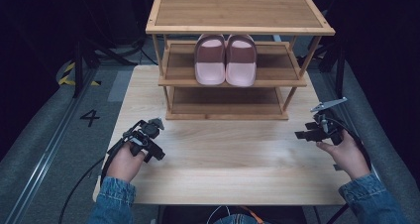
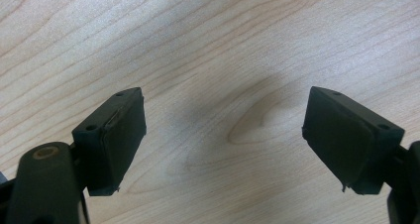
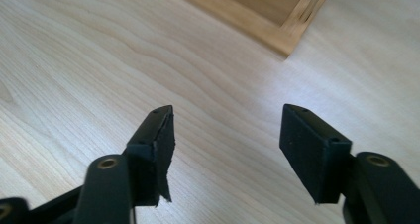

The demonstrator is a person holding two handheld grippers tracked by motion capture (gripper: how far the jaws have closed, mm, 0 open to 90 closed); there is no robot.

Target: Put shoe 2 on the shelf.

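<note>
Your pink slippers sit paired on the bamboo rack's middle shelf, and in front of it your left gripper and right gripper rest spread and empty, nothing left.

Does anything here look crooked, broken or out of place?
Little stands out. The pink slippers sit neatly paired on the rack's middle shelf. One oddity: the right gripper's left pad looks frayed at its lower edge.

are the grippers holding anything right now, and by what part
Nothing is held. The left gripper and right gripper both stand open over the bare table; the pink slippers sit on the rack's middle shelf.
</note>
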